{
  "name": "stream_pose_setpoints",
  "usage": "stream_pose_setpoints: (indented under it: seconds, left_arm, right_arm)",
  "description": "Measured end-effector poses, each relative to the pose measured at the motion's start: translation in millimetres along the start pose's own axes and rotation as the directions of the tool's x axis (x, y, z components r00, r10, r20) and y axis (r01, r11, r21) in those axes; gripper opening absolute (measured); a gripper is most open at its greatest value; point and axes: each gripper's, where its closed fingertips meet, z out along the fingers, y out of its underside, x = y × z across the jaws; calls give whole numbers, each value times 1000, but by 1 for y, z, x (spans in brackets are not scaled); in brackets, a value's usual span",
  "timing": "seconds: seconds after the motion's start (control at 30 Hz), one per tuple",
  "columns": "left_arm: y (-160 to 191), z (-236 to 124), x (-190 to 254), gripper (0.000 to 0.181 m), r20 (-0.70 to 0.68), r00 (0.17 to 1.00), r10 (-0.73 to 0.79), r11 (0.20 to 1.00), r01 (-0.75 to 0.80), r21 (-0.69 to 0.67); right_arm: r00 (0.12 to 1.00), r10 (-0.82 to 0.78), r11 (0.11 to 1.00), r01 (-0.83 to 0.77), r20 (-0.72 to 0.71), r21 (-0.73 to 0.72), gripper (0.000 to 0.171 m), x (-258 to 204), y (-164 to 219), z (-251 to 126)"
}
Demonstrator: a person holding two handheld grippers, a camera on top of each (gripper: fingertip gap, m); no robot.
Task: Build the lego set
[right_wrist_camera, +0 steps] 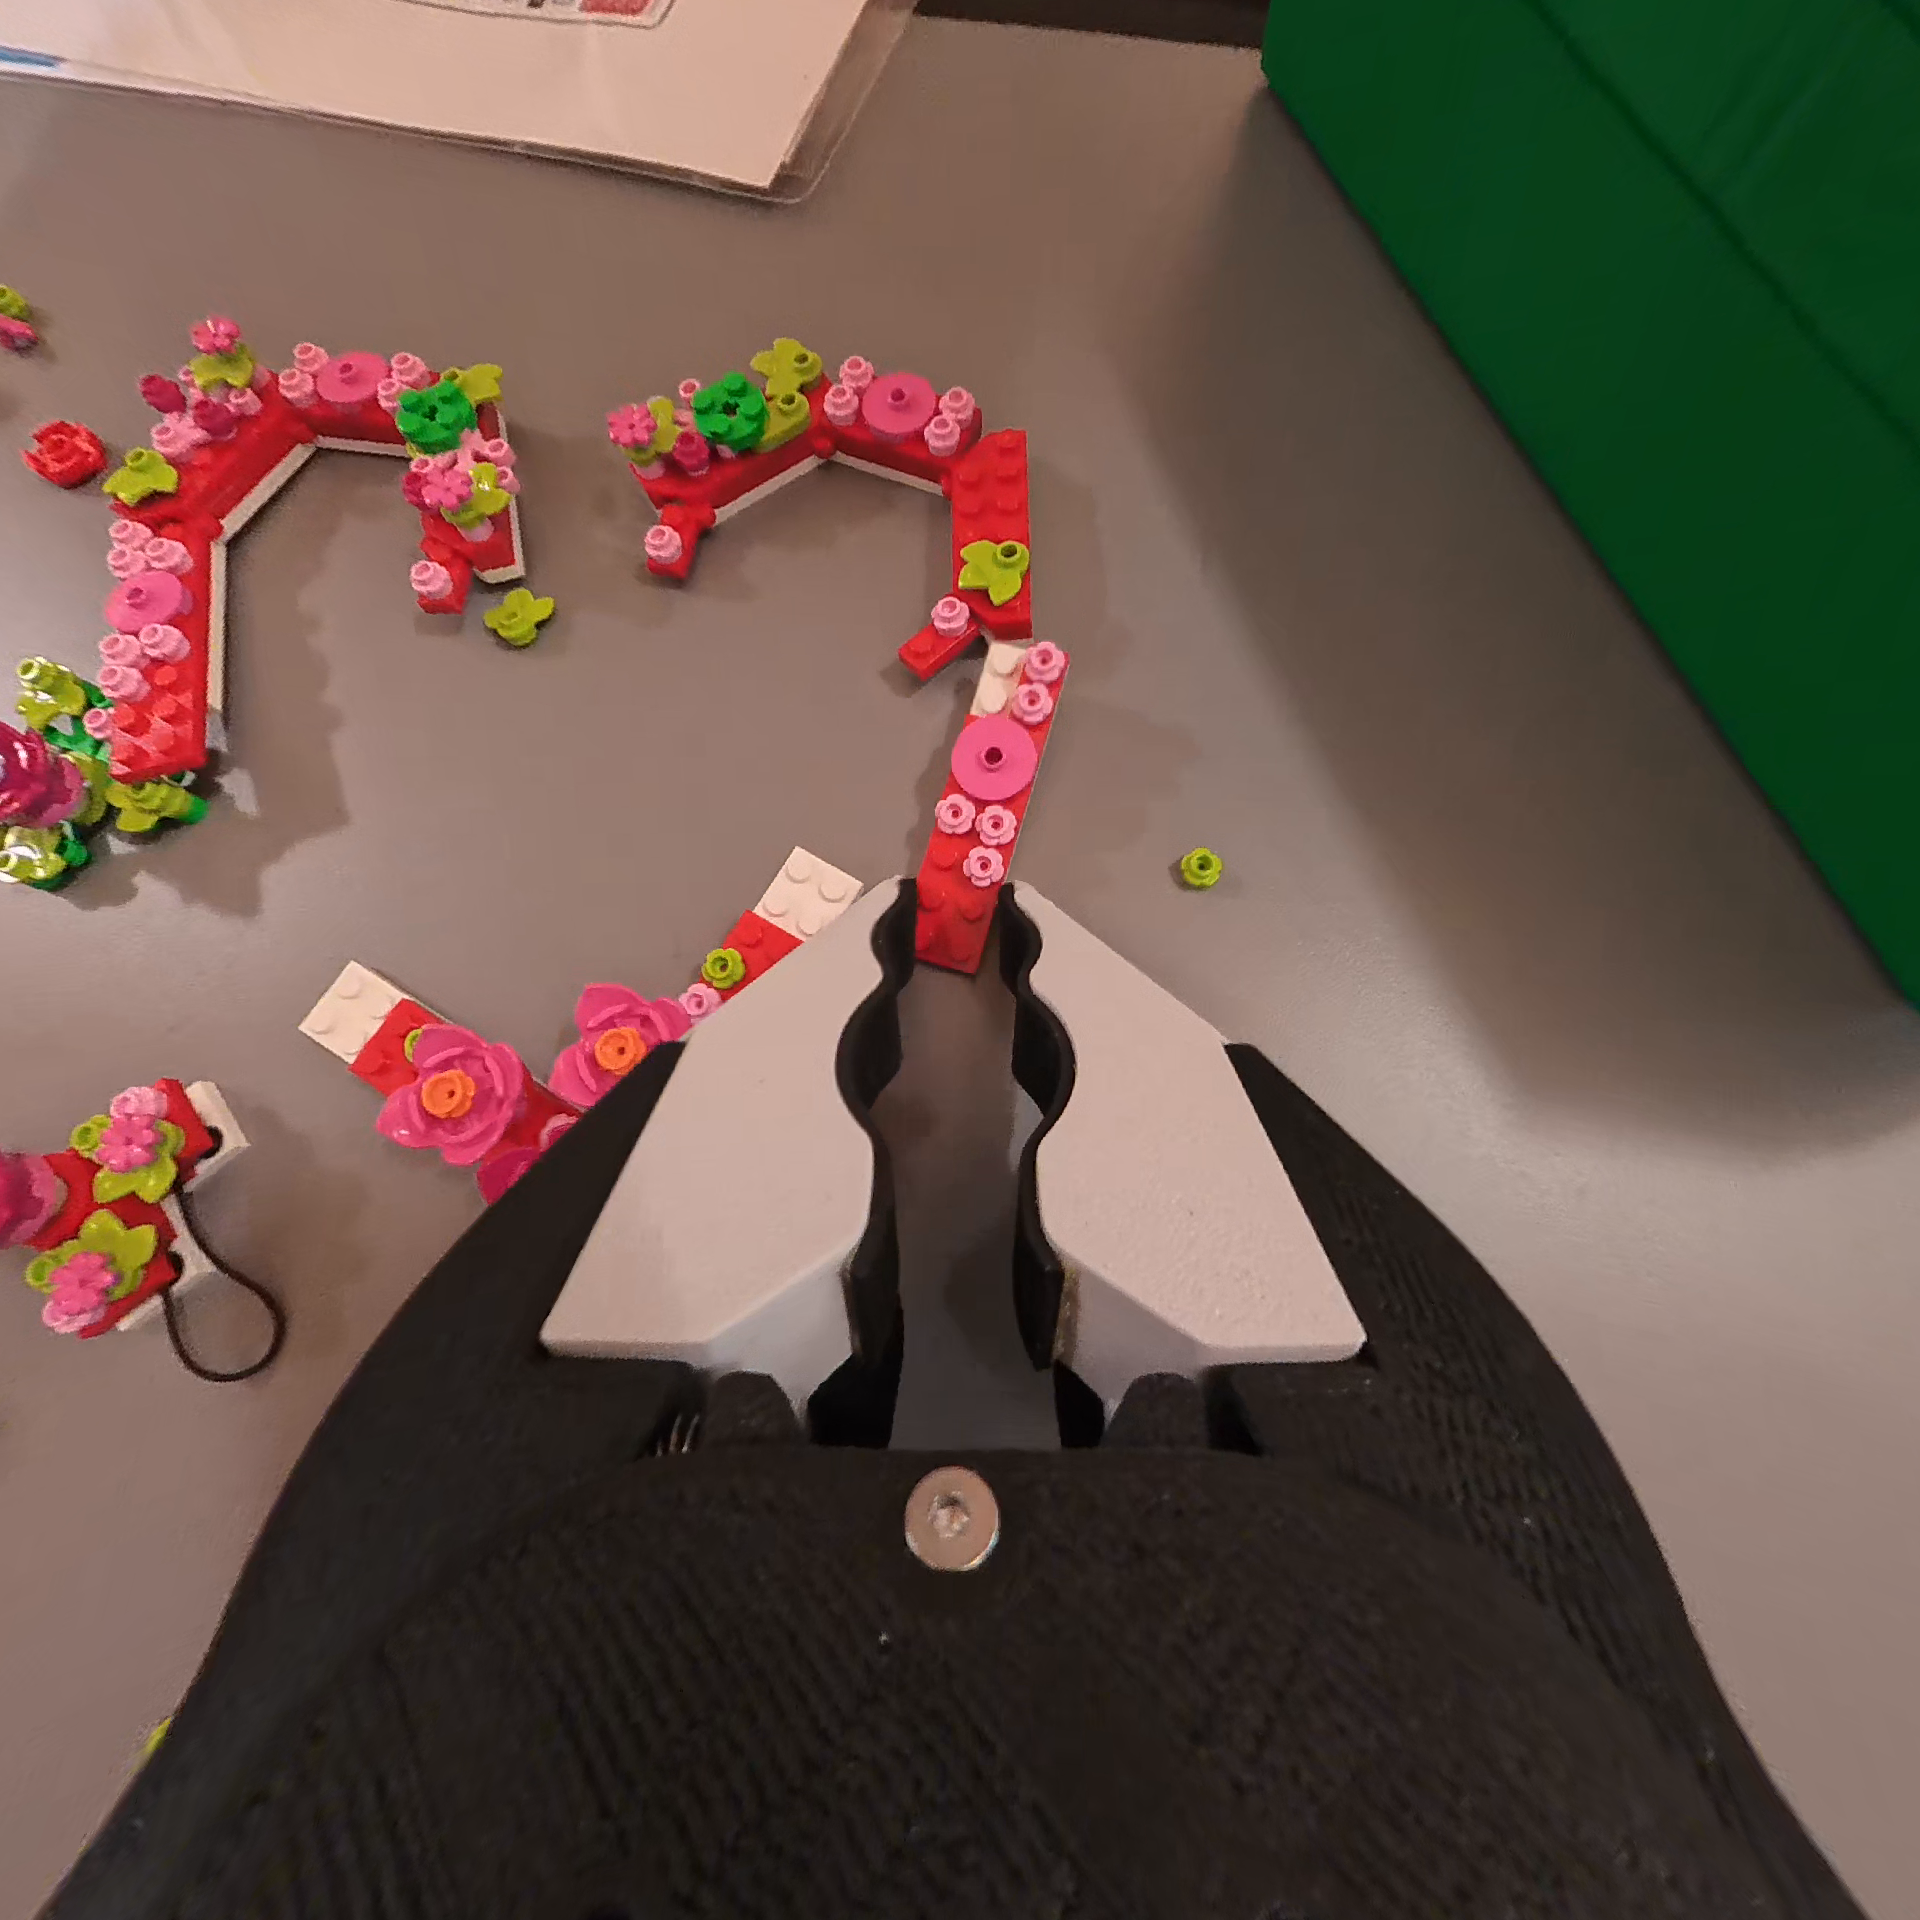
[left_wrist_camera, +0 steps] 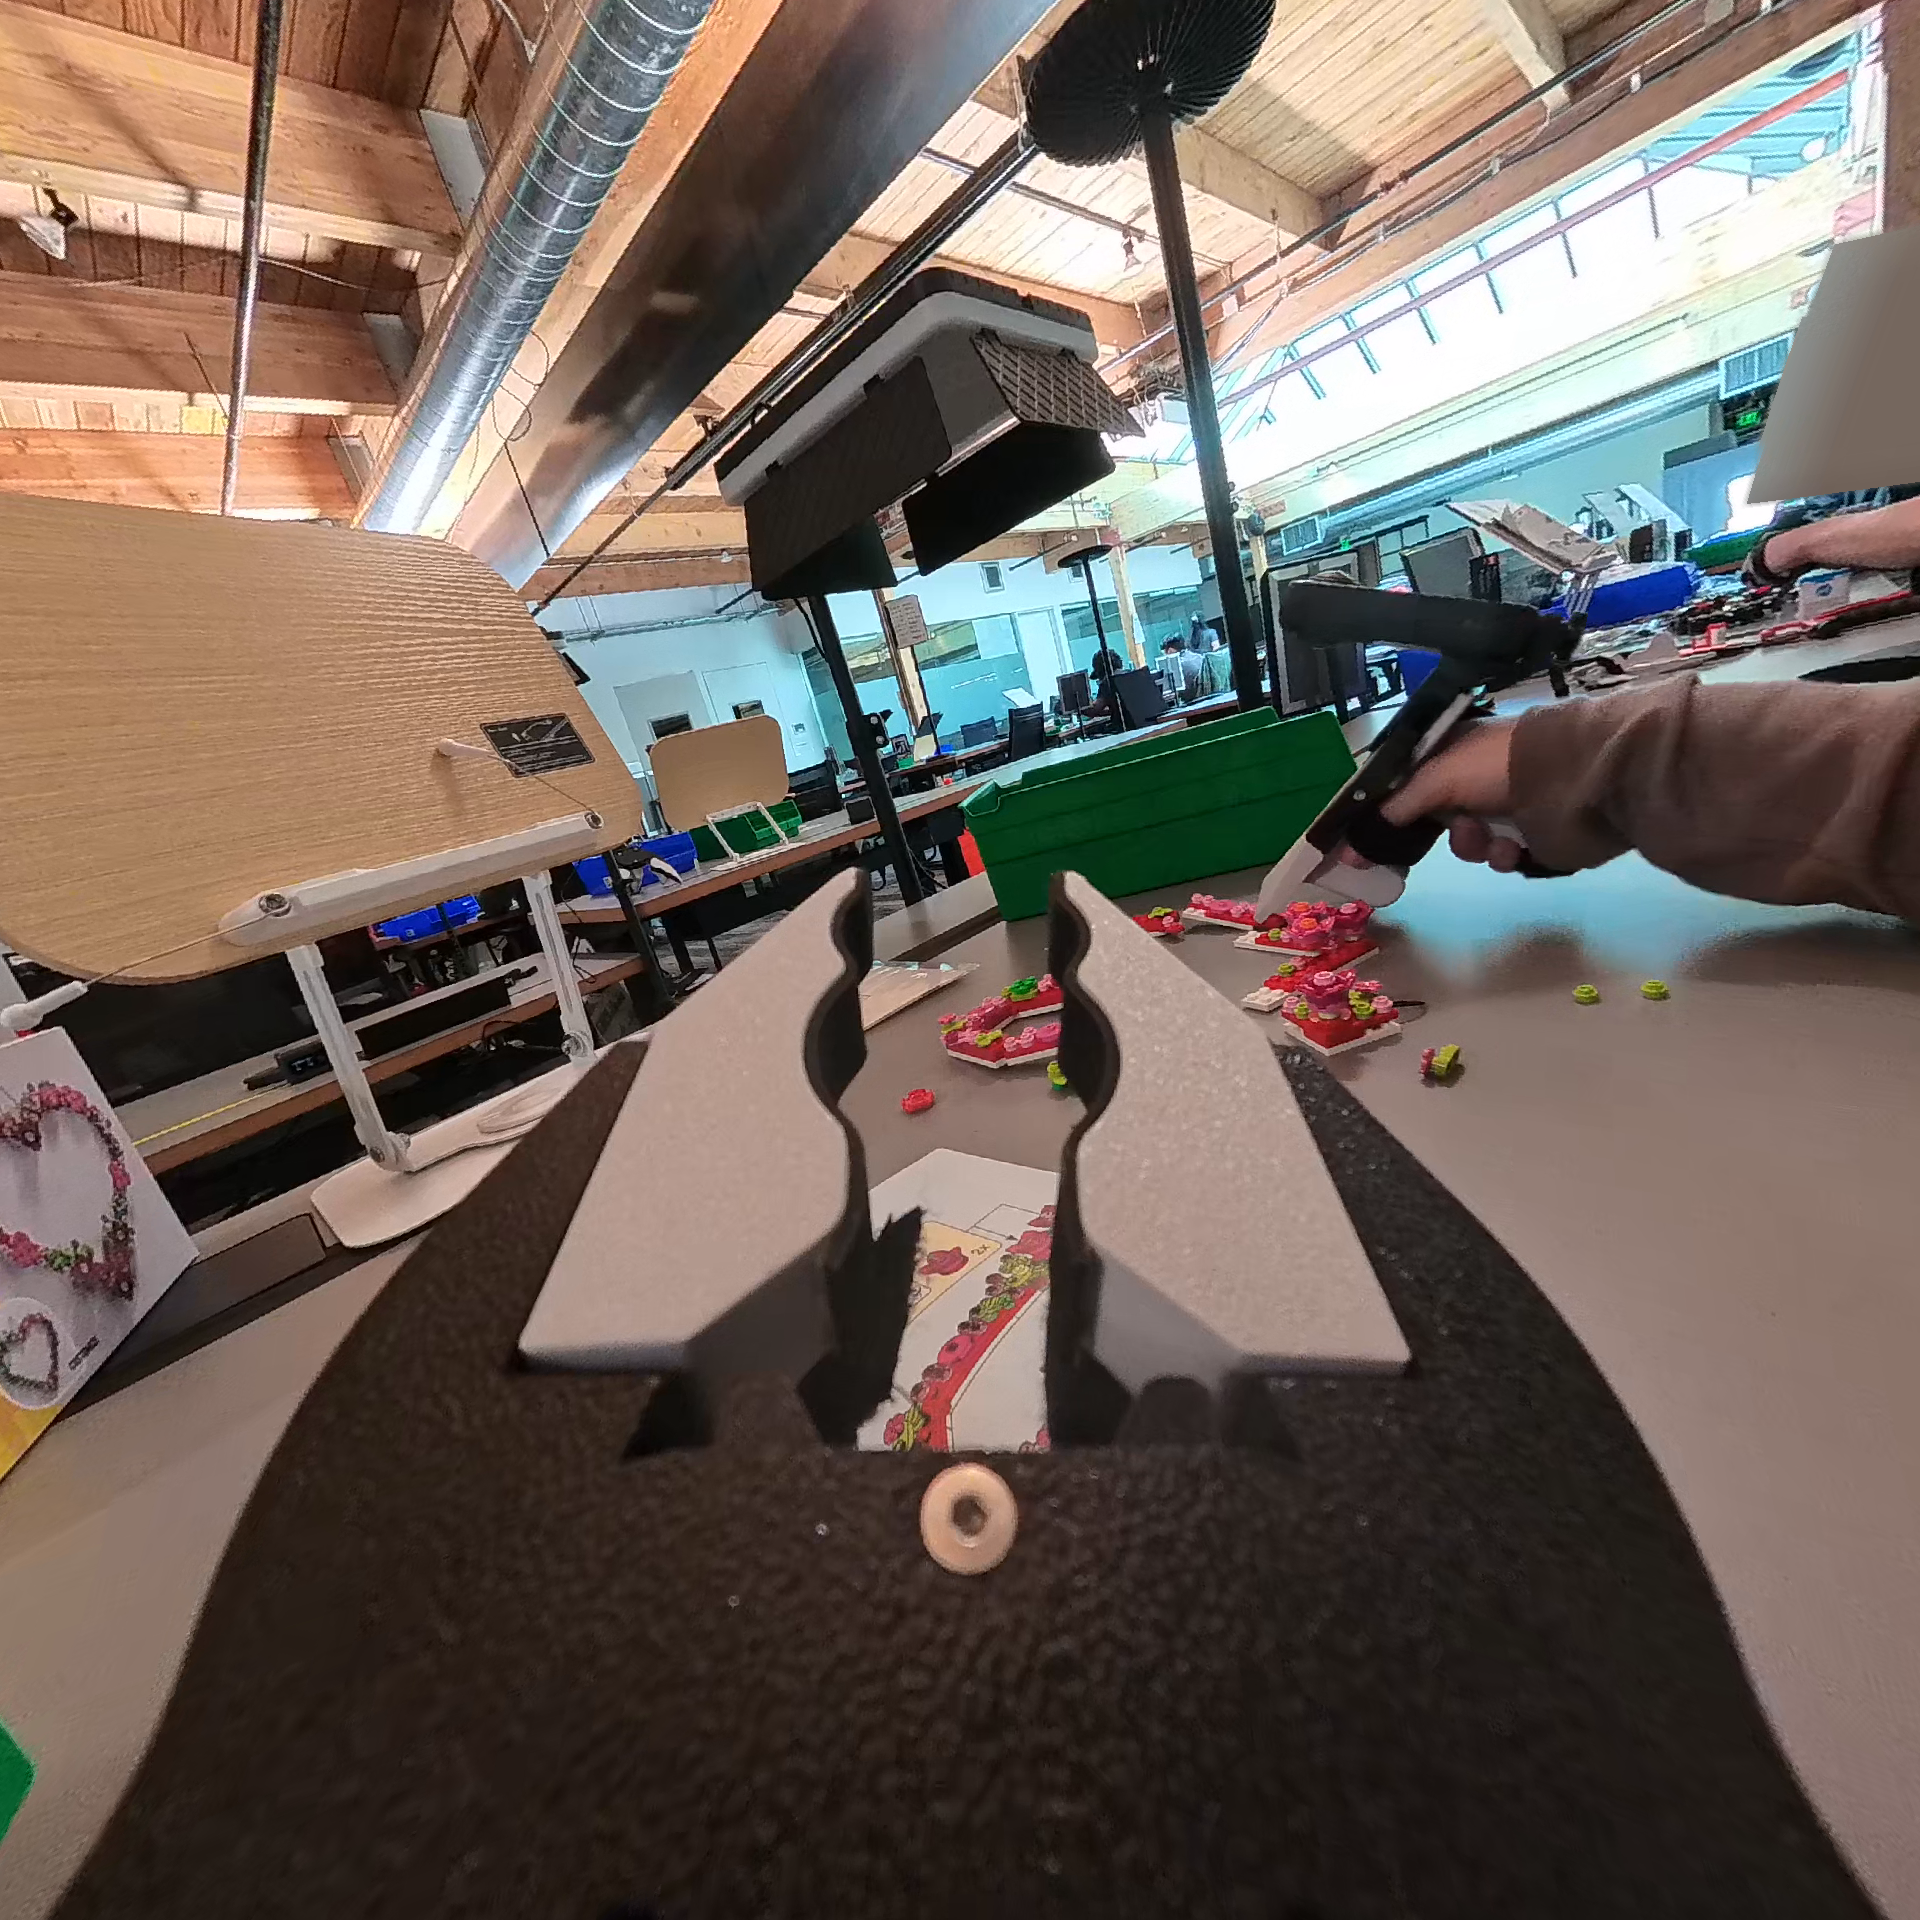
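My right gripper [right_wrist_camera: 958, 896] is shut on the near end of a straight red strip [right_wrist_camera: 992, 790] with pink flowers and a pink disc on it, lying on the grey table [right_wrist_camera: 1351, 1039]. The strip's far end meets a curved red flower section [right_wrist_camera: 831, 436]. A second curved section [right_wrist_camera: 197, 540] lies to the left. Pieces with big pink roses [right_wrist_camera: 457, 1101] lie beside the left finger. My left gripper [left_wrist_camera: 961, 925] is open and empty, raised over the instruction booklet [left_wrist_camera: 966, 1299]. The left wrist view shows the right gripper [left_wrist_camera: 1299, 883] far off, tips down among the flower pieces [left_wrist_camera: 1320, 977].
A green bin [right_wrist_camera: 1662, 416] stands close on the right, also in the left wrist view [left_wrist_camera: 1153, 810]. A loose lime stud [right_wrist_camera: 1200, 868] lies by the strip. A paper sheet [right_wrist_camera: 468, 83] lies at the back. A wooden book stand [left_wrist_camera: 260, 727] and the set's box [left_wrist_camera: 62, 1226] are left. Across from one pair of fingers to the other is roughly 40 cm. The loose lime stud [right_wrist_camera: 1200, 868] is about 4 cm from my right fingertips and 40 cm from my left.
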Motion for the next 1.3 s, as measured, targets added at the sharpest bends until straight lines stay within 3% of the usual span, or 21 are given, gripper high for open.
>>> stream_pose_setpoints:
  seconds: [0.53,0.8,0.93,1.3]
  left_arm:
    - [-1,0,3,30,-15,1000,6,1000,-6,1]
    - [-1,0,4,30,-20,1000,12,1000,-12,1]
    - [-1,1,4,30,-22,1000,10,1000,-10,1]
    - [0,1,6,31,-32,999,12,1000,-12,-3]
  right_arm:
    - [984,130,985,-113,122,-134,14,-28,11,-6]
    - [982,182,982,-178,57,-66,14,-13,4,-3]
    - [984,170,984,-166,56,-59,28,-14,2,0]
    - [989,137,989,-133,52,-61,24,-16,2,1]
